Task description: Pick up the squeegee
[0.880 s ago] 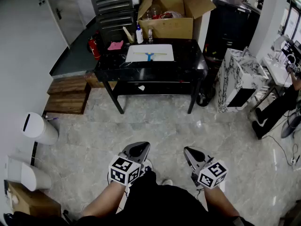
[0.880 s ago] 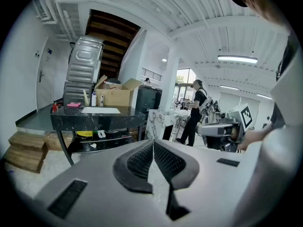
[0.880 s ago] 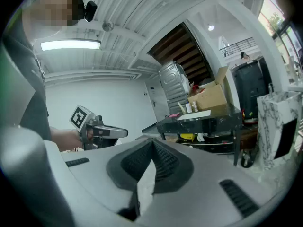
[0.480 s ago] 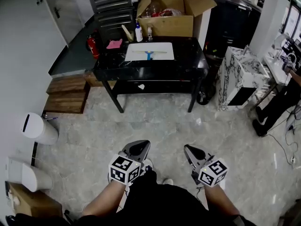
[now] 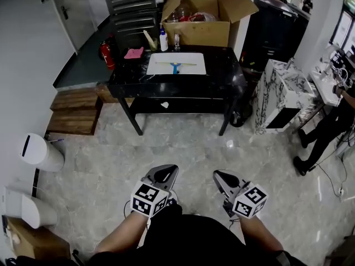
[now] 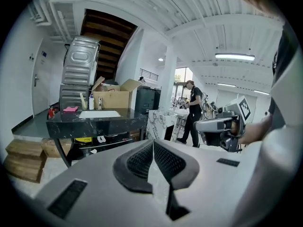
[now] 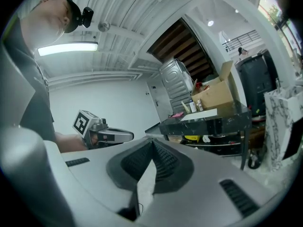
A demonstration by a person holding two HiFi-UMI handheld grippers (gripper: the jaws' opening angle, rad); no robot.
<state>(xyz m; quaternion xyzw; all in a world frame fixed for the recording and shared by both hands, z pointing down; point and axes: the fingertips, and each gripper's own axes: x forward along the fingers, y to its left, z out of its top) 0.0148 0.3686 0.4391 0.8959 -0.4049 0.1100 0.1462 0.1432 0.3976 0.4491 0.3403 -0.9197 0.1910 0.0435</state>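
Observation:
The squeegee (image 5: 176, 65), with a blue handle and a pale crossbar, lies on a white board (image 5: 161, 67) on the black table (image 5: 222, 82) far ahead of me. Both grippers are held low in front of my body, well short of the table. My left gripper (image 5: 166, 171) is shut with nothing between its pads. My right gripper (image 5: 219, 176) is shut too and holds nothing. In the left gripper view the table (image 6: 61, 120) stands at the left, and the right gripper (image 6: 208, 126) shows at the right. In the right gripper view the table (image 7: 227, 118) is at the right.
An open cardboard box (image 5: 201, 16), bottles (image 5: 163, 39) and a pink cloth (image 5: 134, 52) sit at the table's back. A fire extinguisher (image 5: 106, 53), wooden steps (image 5: 75, 111), a white bin (image 5: 37, 152), a marble cabinet (image 5: 280, 96) and a person (image 5: 327, 129) at the right ring the floor.
The table and the floor have slid slightly down in the head view, so I have come a little nearer. Both grippers stay shut, side by side.

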